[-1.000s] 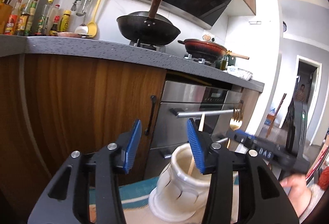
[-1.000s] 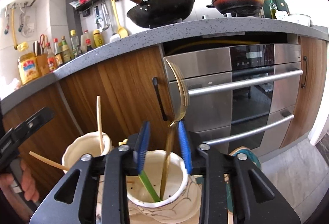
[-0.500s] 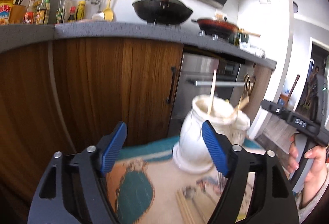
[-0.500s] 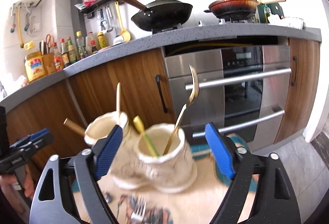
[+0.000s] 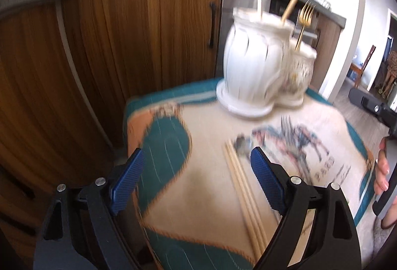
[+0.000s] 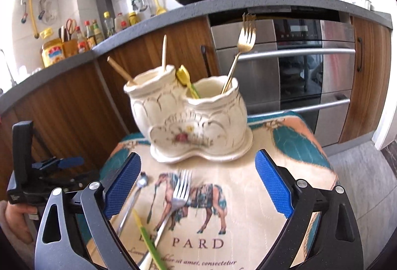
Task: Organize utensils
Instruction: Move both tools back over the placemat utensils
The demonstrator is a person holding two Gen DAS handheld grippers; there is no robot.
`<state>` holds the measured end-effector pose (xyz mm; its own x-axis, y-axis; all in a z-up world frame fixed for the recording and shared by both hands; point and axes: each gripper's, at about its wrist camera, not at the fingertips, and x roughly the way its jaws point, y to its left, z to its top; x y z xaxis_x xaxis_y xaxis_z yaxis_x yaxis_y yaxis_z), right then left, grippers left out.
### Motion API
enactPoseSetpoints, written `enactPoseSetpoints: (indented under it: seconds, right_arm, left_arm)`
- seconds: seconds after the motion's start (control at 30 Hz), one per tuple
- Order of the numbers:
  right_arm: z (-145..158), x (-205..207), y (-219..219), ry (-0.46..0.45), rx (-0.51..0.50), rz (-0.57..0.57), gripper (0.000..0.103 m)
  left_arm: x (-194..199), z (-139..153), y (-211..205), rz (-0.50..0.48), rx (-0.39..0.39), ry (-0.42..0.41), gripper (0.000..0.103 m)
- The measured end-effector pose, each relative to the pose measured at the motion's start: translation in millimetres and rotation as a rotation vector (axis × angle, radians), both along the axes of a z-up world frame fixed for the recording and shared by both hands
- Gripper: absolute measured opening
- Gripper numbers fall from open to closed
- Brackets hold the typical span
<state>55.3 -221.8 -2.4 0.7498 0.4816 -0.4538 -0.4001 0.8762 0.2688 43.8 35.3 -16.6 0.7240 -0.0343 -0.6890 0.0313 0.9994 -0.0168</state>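
A cream double-pot ceramic holder (image 6: 196, 121) (image 5: 258, 66) stands at the far side of a printed cloth (image 6: 248, 208). Its right pot holds a gold fork (image 6: 244, 39) (image 5: 304, 17) and a green-yellow utensil (image 6: 184, 76); wooden chopsticks (image 6: 163, 51) stand in the left pot. Loose on the cloth lie a silver fork (image 6: 178, 193), a small spoon (image 6: 135, 195), a green stick utensil (image 6: 148, 240) and several chopsticks (image 5: 245, 198). My right gripper (image 6: 198, 158) hovers over the cloth short of the holder, jaws opening, nothing between them. My left gripper (image 5: 196, 158) hangs over the cloth's left part, jaws opening, empty.
The cloth covers a small table whose left edge (image 5: 129, 136) drops off toward wooden cabinet doors (image 5: 148, 34). A steel oven (image 6: 297, 66) stands behind the holder. A hand (image 5: 382, 170) holds the other gripper at the right edge of the left wrist view.
The right gripper let go of the gold fork, which now stands in the right pot. Both grippers opened wide, drew back from the holder and tilted down over the cloth.
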Motion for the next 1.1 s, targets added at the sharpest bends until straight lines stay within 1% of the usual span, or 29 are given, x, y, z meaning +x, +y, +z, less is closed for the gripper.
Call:
enactPoseSetpoints:
  seconds: [0.13, 0.33, 0.53, 0.6, 0.67, 0.73, 0.83, 0.93, 0.97, 1.0, 1.1]
  right_arm:
    - [-12.9, -1.1, 10.3, 0.018, -0.059, 0.010, 0.093]
    - [-32.5, -0.2, 25.3, 0.062, -0.129, 0.038, 0.093]
    - [-44.6, 1.9, 37.6, 0.106, -0.183, 0.085, 0.093]
    - [-47.5, 0.7, 42.8, 0.105, -0.212, 0.098, 0.093]
    - [-48.9, -0.6, 46.0, 0.101, -0.226, 0.107, 0.093]
    - [-50.0, -1.5, 48.7, 0.098, -0.240, 0.113, 0.093]
    - [-50.0, -1.5, 49.7, 0.097, -0.241, 0.117, 0.093]
    - [-49.8, -0.8, 48.5, 0.100, -0.238, 0.119, 0.093]
    - [-49.6, -0.8, 48.1, 0.100, -0.237, 0.119, 0.093]
    - [-49.6, -0.8, 48.2, 0.100, -0.237, 0.120, 0.093]
    - [-49.8, -1.1, 48.4, 0.097, -0.239, 0.124, 0.093]
  left_arm:
    - [-3.1, -17.2, -1.9, 0.007, 0.023, 0.061, 0.085]
    - [-7.1, -26.6, -6.2, 0.004, 0.037, 0.110, 0.084]
    - [-5.0, -34.0, -16.0, -0.019, 0.059, 0.150, 0.072]
    - [-5.5, -35.5, -17.5, -0.030, 0.053, 0.159, 0.069]
    - [-6.1, -35.5, -18.5, -0.038, 0.049, 0.168, 0.062]
    - [-6.5, -34.7, -20.2, -0.048, 0.047, 0.175, 0.059]
    - [-6.2, -33.6, -24.3, -0.065, 0.048, 0.184, 0.053]
    - [-7.5, -32.6, -29.4, -0.076, 0.050, 0.191, 0.050]
    - [-6.9, -33.0, -29.3, -0.076, 0.050, 0.192, 0.046]
    - [-5.4, -33.6, -29.6, -0.074, 0.051, 0.195, 0.043]
    - [-1.1, -35.7, -28.6, -0.068, 0.041, 0.198, 0.041]
